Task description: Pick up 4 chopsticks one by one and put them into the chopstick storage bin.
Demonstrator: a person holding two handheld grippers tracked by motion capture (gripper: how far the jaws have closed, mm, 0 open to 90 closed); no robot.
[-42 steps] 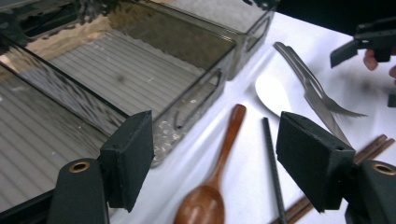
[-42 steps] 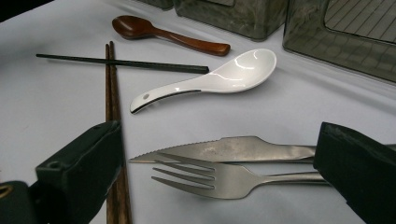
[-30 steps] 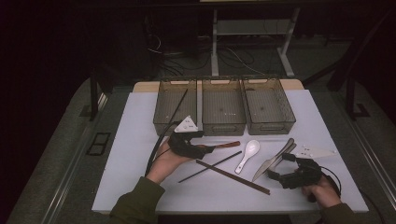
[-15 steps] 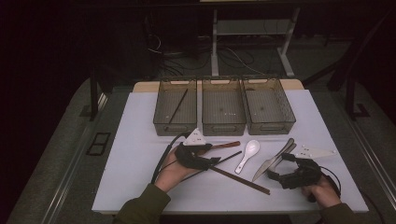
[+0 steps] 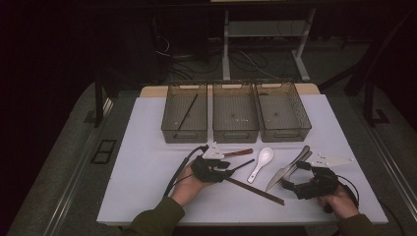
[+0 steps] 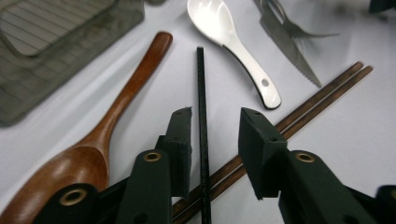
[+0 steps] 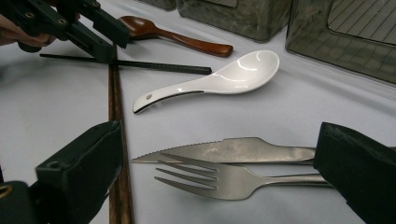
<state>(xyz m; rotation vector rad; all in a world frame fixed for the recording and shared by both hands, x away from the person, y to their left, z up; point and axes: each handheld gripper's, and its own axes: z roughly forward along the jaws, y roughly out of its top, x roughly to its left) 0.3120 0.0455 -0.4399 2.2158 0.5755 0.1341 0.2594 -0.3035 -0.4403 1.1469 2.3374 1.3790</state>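
High view: white tabletop (image 5: pixel 147 147) with three mesh bins in a row at the far side. Left bin (image 5: pixel 169 113) already holding one black chopstick (image 5: pixel 187 112); middle bin (image 5: pixel 235 132) and right bin (image 5: pixel 300 125) apparently bare. In front of the bins, still loose: wooden spoon (image 5: pixel 239 153), white spoon (image 5: pixel 260 162), knife (image 5: pixel 281 174) and fork (image 5: pixel 301 156) side by side, a pair of brown chopsticks (image 5: pixel 255 191) lying slantwise, and a second black chopstick (image 5: pixel 241 165). Left tongs (image 5: pixel 222 167) down low over the near end of that black chopstick; right tongs (image 5: pixel 287 182) resting near the knife handle.

Left gripper view: black chopstick (image 6: pixel 202 135) running straight between the two jaws, lying across the brown chopsticks (image 6: pixel 322 95). Jaws just been closing, now narrow; left pad (image 6: pixel 181 140) right against the stick, right pad (image 6: pixel 254 144) apart from it, so not yet pinching. Wooden spoon (image 6: pixel 116 116) just to the left, white spoon (image 6: pixel 233 42) and knife (image 6: pixel 285 44) beyond.

Right gripper view: right tongs (image 7: pixel 215 182) spread wide, nothing gripped, knife (image 7: pixel 224 151) and fork (image 7: pixel 210 179) lying between the jaws. White spoon (image 7: pixel 210 84) farther off, left tongs (image 7: pixel 109 44) at upper left over the black chopstick (image 7: pixel 163 66).

Judged progress: sorting early, one piece binned, second black chopstick about to be grasped, likely bound for the left bin; spoons, brown chopsticks, knife and fork all still to be sorted.
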